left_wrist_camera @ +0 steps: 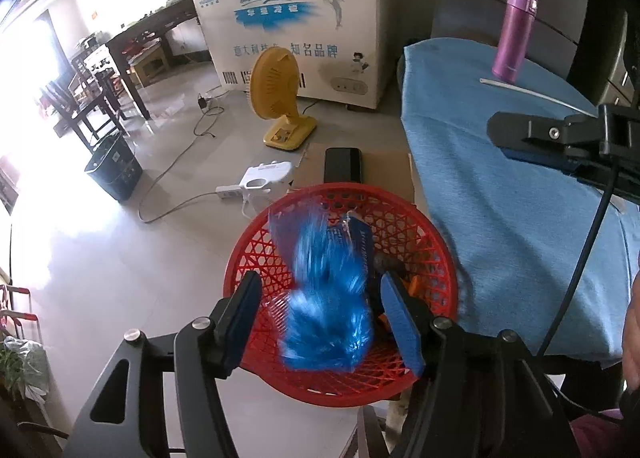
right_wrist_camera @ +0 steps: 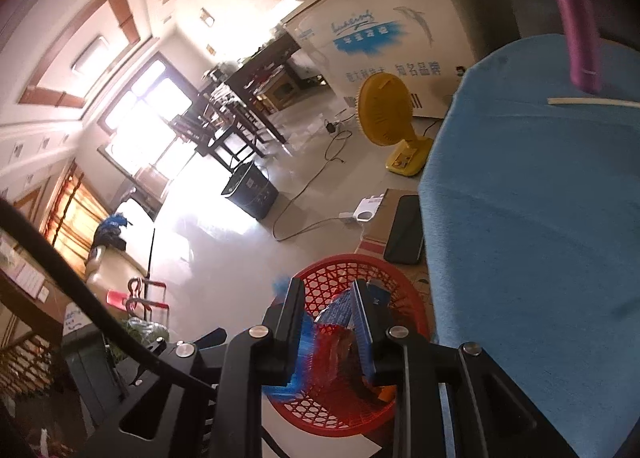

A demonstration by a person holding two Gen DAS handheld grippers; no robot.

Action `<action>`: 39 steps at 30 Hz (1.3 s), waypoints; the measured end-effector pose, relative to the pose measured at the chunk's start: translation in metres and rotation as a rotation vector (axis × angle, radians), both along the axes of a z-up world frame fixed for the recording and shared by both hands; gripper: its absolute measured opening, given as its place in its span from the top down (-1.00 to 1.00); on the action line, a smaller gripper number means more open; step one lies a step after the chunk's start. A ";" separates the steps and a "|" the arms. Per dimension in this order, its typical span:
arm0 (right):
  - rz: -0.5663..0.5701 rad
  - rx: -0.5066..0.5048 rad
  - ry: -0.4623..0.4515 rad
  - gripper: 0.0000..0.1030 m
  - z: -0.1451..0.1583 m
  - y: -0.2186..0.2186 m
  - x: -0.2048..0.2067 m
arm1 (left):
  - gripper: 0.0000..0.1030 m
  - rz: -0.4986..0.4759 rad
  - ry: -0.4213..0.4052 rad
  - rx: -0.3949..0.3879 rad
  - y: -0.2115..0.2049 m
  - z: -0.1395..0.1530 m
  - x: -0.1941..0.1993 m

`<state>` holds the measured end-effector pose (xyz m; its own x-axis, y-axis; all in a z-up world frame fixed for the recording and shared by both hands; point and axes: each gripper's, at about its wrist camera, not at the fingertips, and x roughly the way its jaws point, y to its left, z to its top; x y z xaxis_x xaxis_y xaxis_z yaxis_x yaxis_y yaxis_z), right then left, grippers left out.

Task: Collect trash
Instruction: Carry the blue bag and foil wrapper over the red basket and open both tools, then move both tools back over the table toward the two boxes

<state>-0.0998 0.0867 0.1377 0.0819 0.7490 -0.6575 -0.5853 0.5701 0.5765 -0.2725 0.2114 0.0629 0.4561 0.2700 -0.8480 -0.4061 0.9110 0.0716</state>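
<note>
The left gripper [left_wrist_camera: 326,322] is being held angled steeply down over the red basket [left_wrist_camera: 436,254], its blue-padded jaws standing apart on either side of a blurred blue wrapper [left_wrist_camera: 328,298]; the pads are not pressing on it, so the claw is being read as open. The right gripper [right_wrist_camera: 328,334] is being pointed down at the same basket [right_wrist_camera: 404,290] from farther back; its jaws are being kept narrowly apart, and whether anything is being pinched between them cannot be told, since the view past them is crowded with blue and red. The wrapper is being smeared by motion blur, so its print cannot be read; beneath it a darker blue packet [left_wrist_camera: 358,236] and an orange scrap [left_wrist_camera: 416,284] are being partly hidden inside the basket. The basket is being seen just beside the blue-covered table [left_wrist_camera: 500,185]; a purple flask [left_wrist_camera: 514,35] and a white straw [left_wrist_camera: 536,91] are lying on that cloth. A hand [left_wrist_camera: 632,334] is being cut off at the right edge.
</note>
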 end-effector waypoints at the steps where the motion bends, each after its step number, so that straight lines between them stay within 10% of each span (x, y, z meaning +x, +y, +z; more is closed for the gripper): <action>1: -0.010 -0.001 -0.004 0.47 0.001 -0.004 0.001 | -0.22 -0.007 0.001 -0.001 -0.002 0.001 0.000; 19: -0.223 0.081 0.012 0.43 0.014 -0.113 0.026 | -0.50 -0.119 -0.046 0.083 -0.061 0.033 0.015; 22: -0.266 0.095 0.029 0.28 0.007 -0.144 0.026 | -0.50 -0.152 -0.040 0.070 -0.077 0.033 0.021; 25: -0.340 0.100 0.035 -0.40 -0.002 -0.180 0.022 | -0.50 -0.195 -0.019 0.057 -0.095 0.027 0.027; 39: -0.612 0.035 0.009 -0.40 -0.024 -0.340 0.049 | -0.50 -0.437 0.070 0.050 -0.191 0.014 0.053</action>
<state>-0.0508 -0.2536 0.1136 0.4984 0.5888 -0.6363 -0.1526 0.7821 0.6042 -0.2191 0.0206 0.0772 0.4779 0.1058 -0.8720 0.0238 0.9908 0.1332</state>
